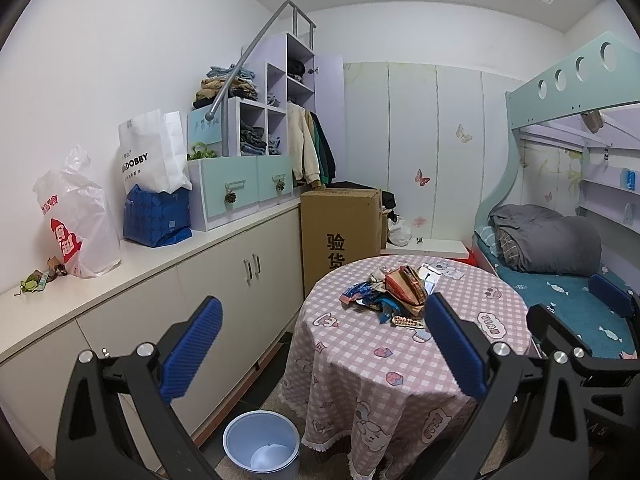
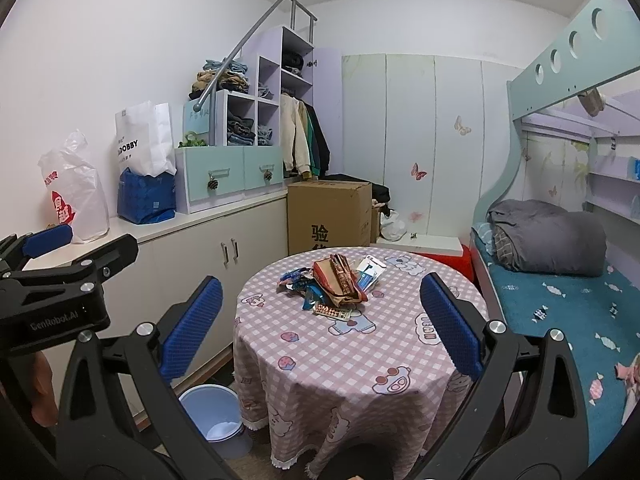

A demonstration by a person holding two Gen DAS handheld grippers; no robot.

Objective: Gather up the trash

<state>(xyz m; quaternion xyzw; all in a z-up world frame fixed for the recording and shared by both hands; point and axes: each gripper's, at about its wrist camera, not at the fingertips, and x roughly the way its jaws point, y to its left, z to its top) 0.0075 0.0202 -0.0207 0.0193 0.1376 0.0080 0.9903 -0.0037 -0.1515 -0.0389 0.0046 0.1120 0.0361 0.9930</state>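
Note:
A pile of trash (image 1: 394, 290) lies on the round table with the pink checked cloth (image 1: 360, 360): crumpled wrappers, an orange-brown bag, a white-blue packet and a pill strip. It also shows in the right wrist view (image 2: 334, 284). A light blue bin (image 1: 262, 444) stands empty on the floor left of the table, and shows in the right wrist view too (image 2: 216, 420). My left gripper (image 1: 324, 352) is open and empty, held back from the table. My right gripper (image 2: 320, 330) is open and empty, facing the table. The left gripper shows at the left of the right wrist view (image 2: 60, 256).
A long white cabinet (image 1: 180, 280) runs along the left wall with plastic bags (image 1: 80, 224), a blue bag (image 1: 158, 216) and a shelf unit on top. A cardboard box (image 1: 340, 232) stands behind the table. A bunk bed (image 1: 560, 280) is on the right.

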